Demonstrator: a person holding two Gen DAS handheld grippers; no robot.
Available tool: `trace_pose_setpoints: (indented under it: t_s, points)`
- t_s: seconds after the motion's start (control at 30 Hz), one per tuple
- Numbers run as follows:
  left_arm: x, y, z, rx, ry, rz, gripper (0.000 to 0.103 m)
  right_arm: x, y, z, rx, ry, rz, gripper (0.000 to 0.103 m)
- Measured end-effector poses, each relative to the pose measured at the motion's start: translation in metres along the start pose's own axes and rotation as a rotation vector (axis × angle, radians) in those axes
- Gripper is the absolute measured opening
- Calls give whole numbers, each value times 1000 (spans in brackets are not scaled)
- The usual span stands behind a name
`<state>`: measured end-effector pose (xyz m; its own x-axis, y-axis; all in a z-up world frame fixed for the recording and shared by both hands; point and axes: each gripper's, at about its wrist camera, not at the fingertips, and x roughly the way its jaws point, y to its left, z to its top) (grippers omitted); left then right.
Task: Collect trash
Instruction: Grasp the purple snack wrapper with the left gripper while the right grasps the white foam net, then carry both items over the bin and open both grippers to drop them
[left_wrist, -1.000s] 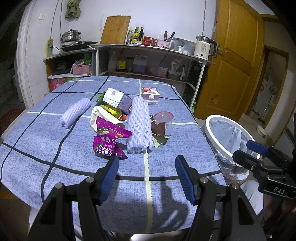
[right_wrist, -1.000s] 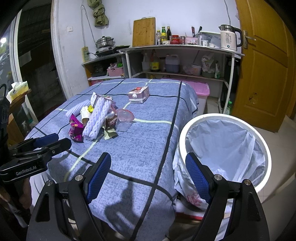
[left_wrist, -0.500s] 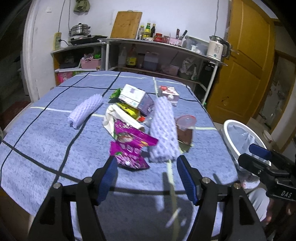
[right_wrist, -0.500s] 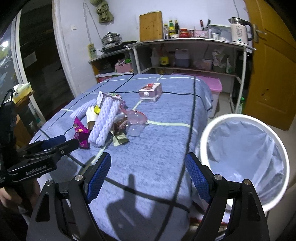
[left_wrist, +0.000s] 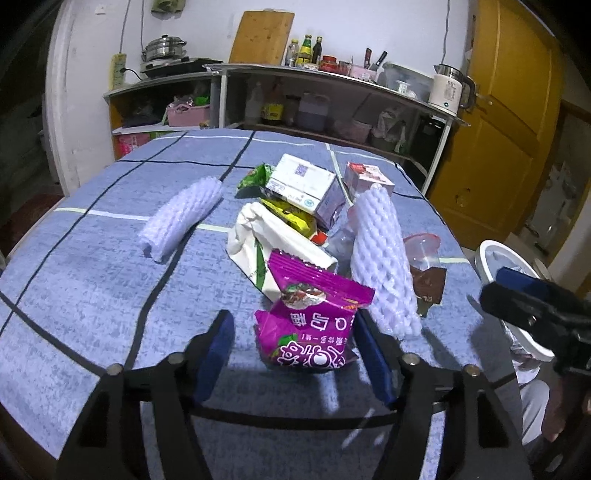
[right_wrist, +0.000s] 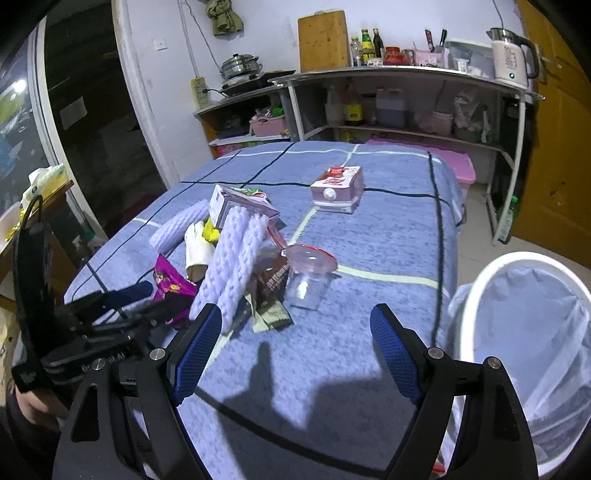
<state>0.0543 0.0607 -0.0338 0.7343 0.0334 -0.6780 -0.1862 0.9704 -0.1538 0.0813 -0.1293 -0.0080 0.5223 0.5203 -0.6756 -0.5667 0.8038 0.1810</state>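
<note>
On the blue checked tablecloth (left_wrist: 92, 280) the left gripper (left_wrist: 295, 343) straddles the purple snack packet (left_wrist: 314, 317), evidently to pick it first; its jaws, just narrowing, stand wide, the pads seemingly not yet pressing; the packet's long axis runs away from the camera; right of it the foam net sleeve (left_wrist: 384, 258) lies lengthwise; the right gripper (right_wrist: 295, 350) hangs wide open, empty, beside the lined bin (right_wrist: 524, 332).
</note>
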Motion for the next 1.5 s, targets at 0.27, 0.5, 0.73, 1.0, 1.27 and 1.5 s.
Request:
trace_pose_setpoints:
  t_s: [0.27,0.5,0.73,1.0,1.27,1.5]
  points:
    - [2,5,-2,-14,-1,-13,43,14,6,13,21,20,26,69]
    - [-8,21,-2,-51,-30,-7,40,26,34,25,-33,23,72,57]
    - [-15,36,-3,-81,-47,-4,39,46,56,31,-72,50,84,53]
    - [-15,48,-6,-105,-50,-13,39,78,57,32,-76,130,22,44]
    - [-17,52,-8,-103,-57,-12,39,72,61,32,-96,119,10,29]
    - [-29,41,-5,-88,-75,-21,39,40,56,32,-75,63,41,28]
